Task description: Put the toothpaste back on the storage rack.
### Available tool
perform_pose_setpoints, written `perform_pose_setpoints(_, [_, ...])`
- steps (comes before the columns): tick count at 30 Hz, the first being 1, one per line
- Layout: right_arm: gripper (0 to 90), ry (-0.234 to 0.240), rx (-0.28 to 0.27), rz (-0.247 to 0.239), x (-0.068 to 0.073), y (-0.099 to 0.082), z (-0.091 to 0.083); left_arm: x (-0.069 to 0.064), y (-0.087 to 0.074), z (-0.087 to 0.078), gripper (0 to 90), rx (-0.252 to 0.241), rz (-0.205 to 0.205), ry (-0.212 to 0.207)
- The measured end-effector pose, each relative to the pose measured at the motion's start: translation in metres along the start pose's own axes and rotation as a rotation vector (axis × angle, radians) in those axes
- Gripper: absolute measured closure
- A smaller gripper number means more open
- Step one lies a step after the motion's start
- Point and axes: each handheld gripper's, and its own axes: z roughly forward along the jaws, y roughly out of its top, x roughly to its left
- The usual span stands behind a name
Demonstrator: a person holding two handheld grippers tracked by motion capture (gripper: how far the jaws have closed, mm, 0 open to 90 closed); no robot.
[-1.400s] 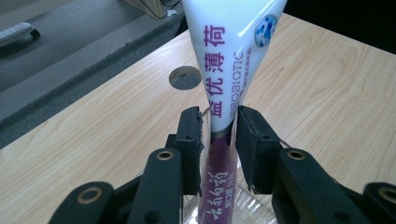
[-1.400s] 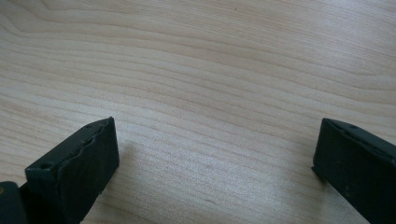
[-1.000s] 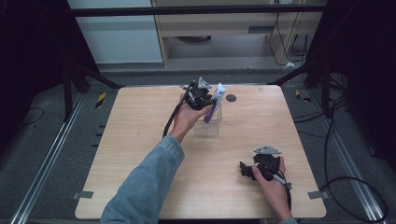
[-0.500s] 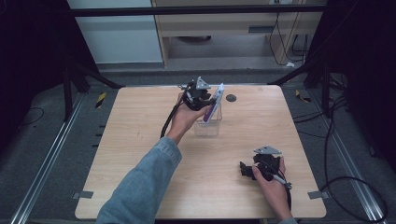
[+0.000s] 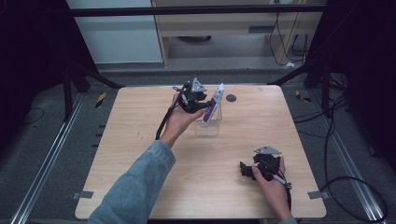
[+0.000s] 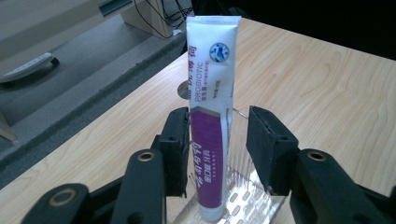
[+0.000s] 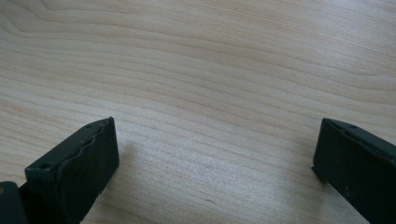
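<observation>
Stood a white and purple tube (image 6: 211, 121) upright, cap down, in a clear holder (image 5: 208, 122) near the far middle of the table (image 5: 140, 140), with a small dark disc (image 5: 230, 98) just beyond. Held the left gripper (image 6: 219, 149) level around the tube's purple lower half, jaws just opened further: one pad at or very near the tube's side, the other clear of it with a gap showing, so no clamp on it. Seen from above, left gripper (image 5: 198, 100) just left of the tube (image 5: 212, 105), carried by a hand in a denim sleeve (image 5: 140, 182). Rested the right gripper (image 5: 254, 169) low over bare wood near the table's near right edge, well apart from the holder. Jaws of the right gripper (image 7: 215, 154) spread wide, nothing between them but wood grain.
</observation>
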Motion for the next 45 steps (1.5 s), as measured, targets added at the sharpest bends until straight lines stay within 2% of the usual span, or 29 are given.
perform_pose_setpoints(7, [0.4,0.0,0.0,0.0,0.0,0.0,0.0,-0.005,0.002,-0.01,50.5,0.008,0.051,0.026])
perform_pose_setpoints(16, [0.3,0.0,-0.001,0.0,0.0,0.0,0.0,-0.013,0.005,-0.016,41.4,0.005,0.073,0.02])
perform_pose_setpoints(21, [0.3,0.0,-0.001,0.0,0.0,0.0,0.0,-0.015,0.006,-0.02,35.4,0.01,0.056,-0.01])
perform_pose_setpoints(24, [0.3,0.0,-0.001,0.0,0.0,0.0,0.0,-0.016,0.005,-0.022,31.1,0.011,0.052,-0.013])
perform_pose_setpoints(26, [0.3,0.0,-0.001,-0.001,0.0,0.0,0.0,-0.017,0.003,-0.023,24.1,0.013,0.04,-0.019])
perform_pose_setpoints(28, [0.3,0.0,-0.001,0.0,0.0,0.0,0.0,-0.017,0.003,-0.023,22.4,0.019,0.033,-0.021])
perform_pose_setpoints(29, [0.3,0.0,-0.001,0.0,0.0,0.0,0.0,-0.018,0.003,-0.024,17.6,0.02,0.029,-0.026])
perform_pose_setpoints(31, [0.3,0.0,-0.001,0.0,0.0,0.0,0.0,-0.018,0.002,-0.025,13.5,0.023,0.024,-0.037])
perform_pose_setpoints(35, [0.3,0.001,-0.001,0.0,0.0,0.0,0.0,-0.021,-0.002,-0.028,8.6,0.028,0.008,-0.059])
perform_pose_setpoints(45, [0.3,0.001,-0.001,0.0,0.0,0.0,0.0,-0.027,-0.006,-0.044,3.9,0.015,0.029,-0.059])
